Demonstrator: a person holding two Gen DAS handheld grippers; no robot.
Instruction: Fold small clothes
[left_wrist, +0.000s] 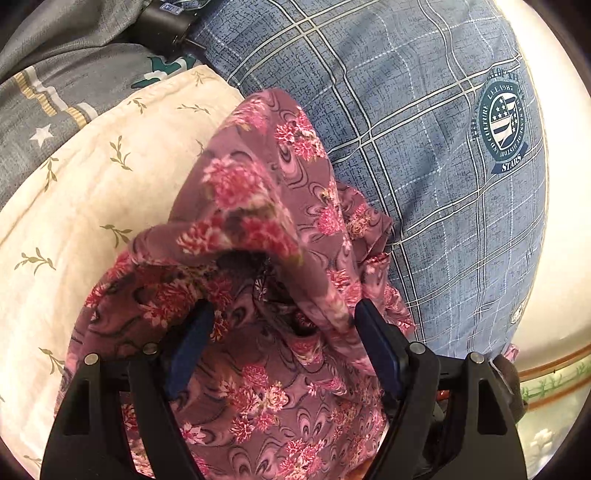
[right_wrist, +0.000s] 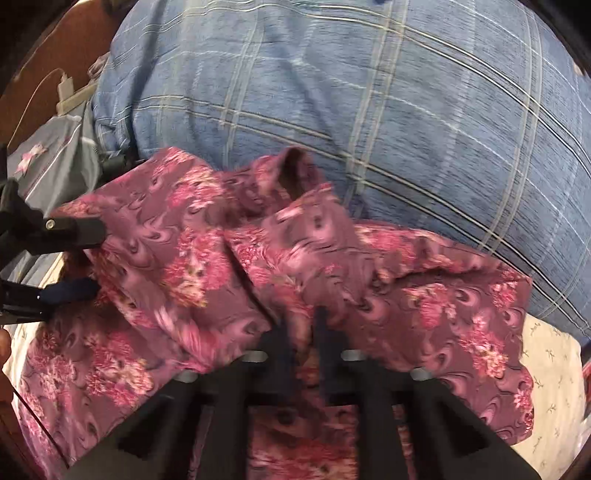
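Purple floral cloth fills the space right in front of both my cameras: a small floral garment (left_wrist: 255, 229) lying crumpled on a cream leaf-print pillow (left_wrist: 92, 177). Taking that pillow as the landmark, the garment covers its near part and one edge spills past it onto the blue plaid bedcover (left_wrist: 424, 155) beyond, which carries a round "STARS" badge (left_wrist: 504, 125).

On my left gripper (left_wrist: 282, 314) the jaws stand wide. A raised fold of the garment bulges up between the blue pads and drapes against the right-hand one, but the pads are not pressing it. From the right wrist view this same gripper (right_wrist: 86, 258) reaches in at the garment's left edge, over the pillow's side, with the cloth edge lying between its parted fingers.

On my right gripper (right_wrist: 301, 325) the jaws are drawn narrow, nearly together, pinching a ridge of the garment (right_wrist: 207, 243) over the middle of the pillow (right_wrist: 550, 369). That view is blurred.

Beyond the pillow, a grey star-print fabric (left_wrist: 40, 129) lies bunched. A white charger with its cable (right_wrist: 66, 88) sits on brown wood past the bedcover (right_wrist: 332, 92).
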